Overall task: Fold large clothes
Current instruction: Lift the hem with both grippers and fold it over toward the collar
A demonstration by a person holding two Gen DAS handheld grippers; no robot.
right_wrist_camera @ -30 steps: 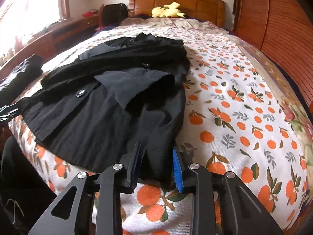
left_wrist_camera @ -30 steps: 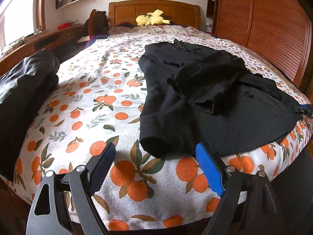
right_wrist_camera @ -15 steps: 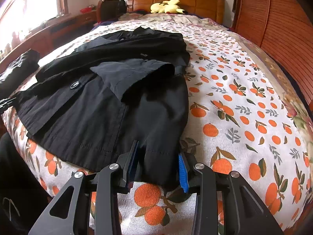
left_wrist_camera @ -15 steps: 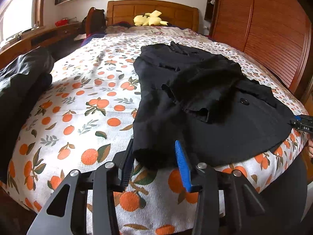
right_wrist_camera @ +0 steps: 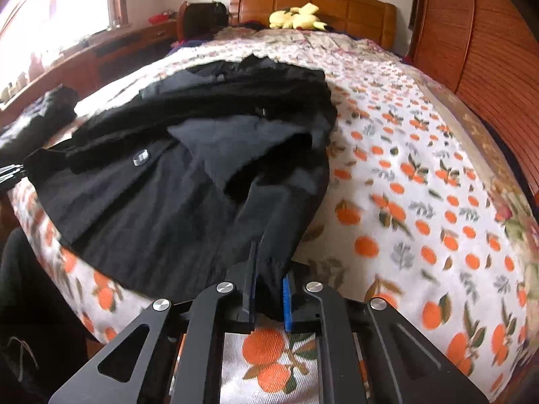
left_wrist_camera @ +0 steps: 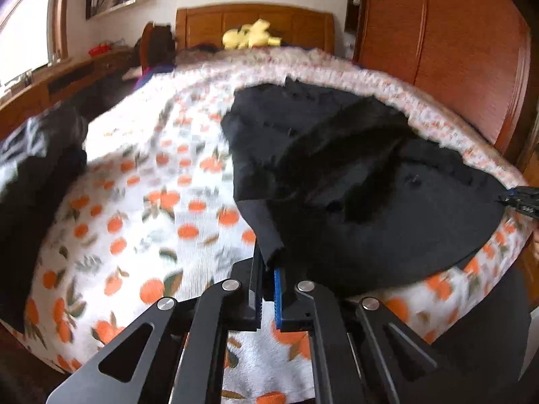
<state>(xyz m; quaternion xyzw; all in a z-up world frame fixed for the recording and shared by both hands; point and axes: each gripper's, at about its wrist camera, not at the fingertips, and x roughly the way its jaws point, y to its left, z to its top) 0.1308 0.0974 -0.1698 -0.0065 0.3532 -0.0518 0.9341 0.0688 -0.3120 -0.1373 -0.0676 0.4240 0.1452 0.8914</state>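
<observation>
A black coat [left_wrist_camera: 370,208] lies spread on the orange-print bedspread [left_wrist_camera: 151,219], one sleeve folded across its front. In the left wrist view my left gripper [left_wrist_camera: 267,262] is shut on the near left hem corner, which stands lifted off the bed. In the right wrist view the coat [right_wrist_camera: 161,202] shows a button on its front. There my right gripper [right_wrist_camera: 269,269] has its jaws closing on the near right hem corner, with cloth bunched between the pads. Each gripper shows at the other view's edge: the right gripper [left_wrist_camera: 520,198] and the left gripper [right_wrist_camera: 10,175].
A pile of dark clothes [left_wrist_camera: 30,185] lies on the bed's left side. A yellow plush toy [left_wrist_camera: 249,35] sits by the wooden headboard [right_wrist_camera: 313,3]. A wooden wardrobe [left_wrist_camera: 454,50] lines the right side and a desk [right_wrist_camera: 101,50] runs under the window at left.
The left gripper went from wide open to shut on the coat's left hem corner and rose with it. The right jaws narrowed onto the right hem corner; that hand stayed put.
</observation>
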